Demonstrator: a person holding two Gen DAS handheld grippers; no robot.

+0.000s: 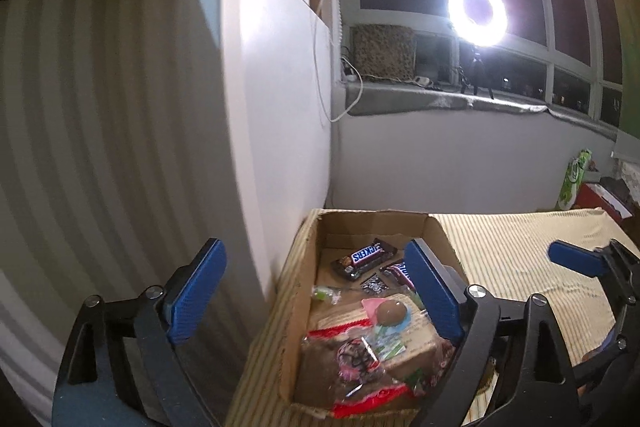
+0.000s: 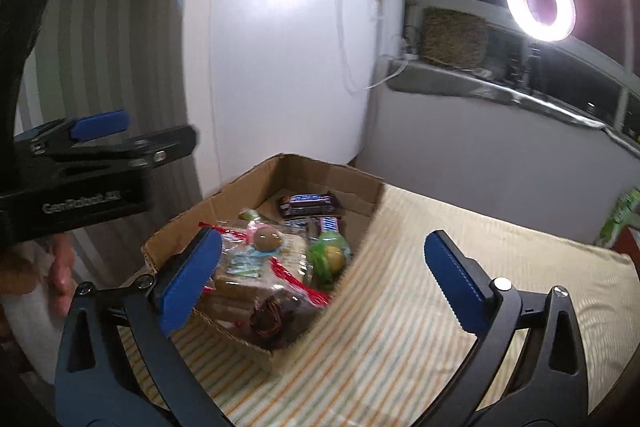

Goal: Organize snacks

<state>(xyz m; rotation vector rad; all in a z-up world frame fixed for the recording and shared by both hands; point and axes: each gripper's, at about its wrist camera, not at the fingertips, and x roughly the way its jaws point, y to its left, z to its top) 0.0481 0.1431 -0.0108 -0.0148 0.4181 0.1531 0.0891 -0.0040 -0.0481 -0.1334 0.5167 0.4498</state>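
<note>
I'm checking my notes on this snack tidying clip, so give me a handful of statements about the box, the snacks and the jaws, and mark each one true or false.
1. The cardboard box sits on a striped cloth. True.
2. The Snickers bar lies on the cloth outside the box. False: it lies inside the box, near its far end.
3. The left gripper has its jaws open with nothing clamped between them. True.
4. The right gripper is shut on a red-trimmed packet. False: its jaws stand wide open and hold nothing.
5. A lit ring light stands by the window. True.
</note>
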